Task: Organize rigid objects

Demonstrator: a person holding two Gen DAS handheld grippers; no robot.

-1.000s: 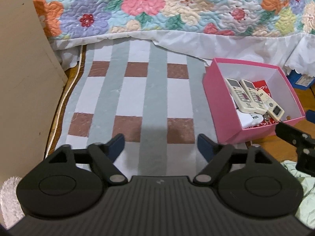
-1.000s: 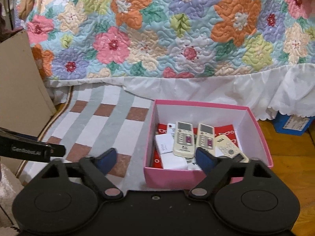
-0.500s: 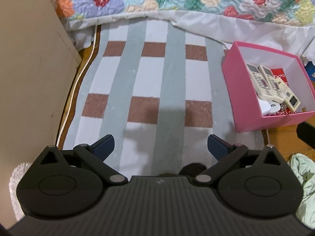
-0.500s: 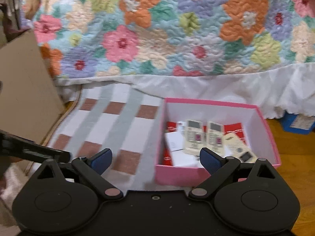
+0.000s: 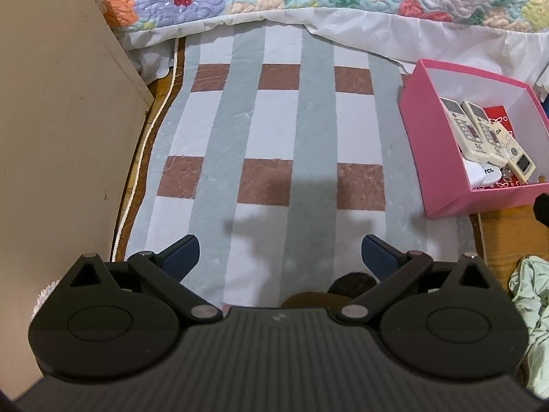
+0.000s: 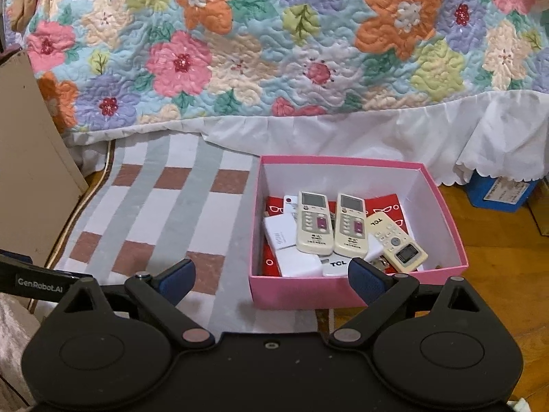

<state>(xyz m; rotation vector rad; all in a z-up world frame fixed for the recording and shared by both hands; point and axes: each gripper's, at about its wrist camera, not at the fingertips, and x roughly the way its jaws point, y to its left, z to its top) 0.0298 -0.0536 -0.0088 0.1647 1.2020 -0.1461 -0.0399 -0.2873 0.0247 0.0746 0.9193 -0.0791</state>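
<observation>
Pink box (image 6: 343, 297), floral pastel quilt (image 6: 274, 41), grey-white-brown checked mat (image 5: 274, 130), cream remotes (image 6: 315, 223).

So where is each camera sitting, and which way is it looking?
Left wrist: sits on the left gripper, looking down at the striped mat; its own open fingers show.
Right wrist: sits on the right gripper, looking forward at the pink box of remote controls and the flowery quilt; its open fingers show, plus the left gripper's edge.
Shared: both see the mat, the box and the quilt.

Floral quilt (image 6: 274, 44) above striped rug (image 5: 274, 130)
</observation>
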